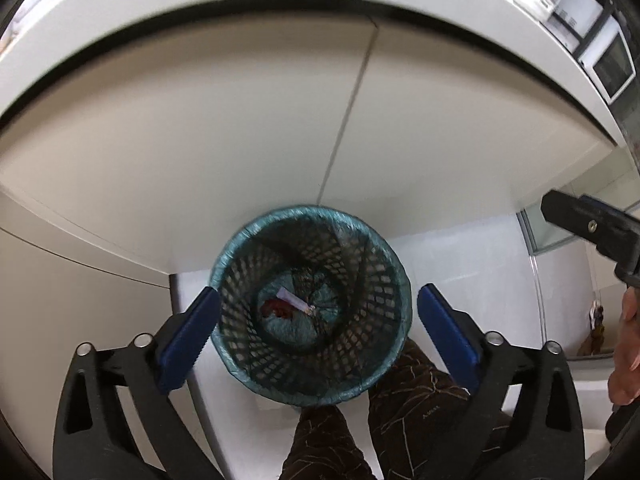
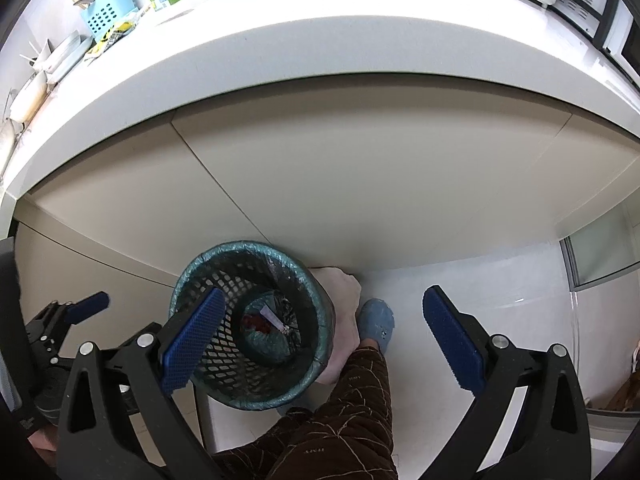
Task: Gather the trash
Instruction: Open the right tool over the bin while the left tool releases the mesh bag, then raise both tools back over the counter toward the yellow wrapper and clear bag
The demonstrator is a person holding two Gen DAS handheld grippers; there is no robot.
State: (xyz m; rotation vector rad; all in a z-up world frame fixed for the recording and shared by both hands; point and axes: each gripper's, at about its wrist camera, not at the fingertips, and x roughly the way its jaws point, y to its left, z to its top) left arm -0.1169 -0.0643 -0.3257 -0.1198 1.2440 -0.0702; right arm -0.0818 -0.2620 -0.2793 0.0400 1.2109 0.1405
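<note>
Mesh wastebasket [image 1: 310,306], dark, with teal bag liner, sits on white floor [image 2: 480,276] against beige cabinet front [image 1: 200,140]. Inside at the bottom: red wrapper [image 1: 276,307] touching a white-lilac rolled scrap [image 1: 296,302]. Left gripper [image 1: 319,336] hangs directly above the basket mouth, jaws wide apart, nothing between them. Right gripper [image 2: 322,334] just right of it, over basket's right edge and floor, jaws also spread, empty. Person's brown patterned trouser leg [image 2: 352,400] and blue slipper [image 2: 378,320] stand beside the basket. White countertop [image 2: 320,52] overhangs on the far side.
</note>
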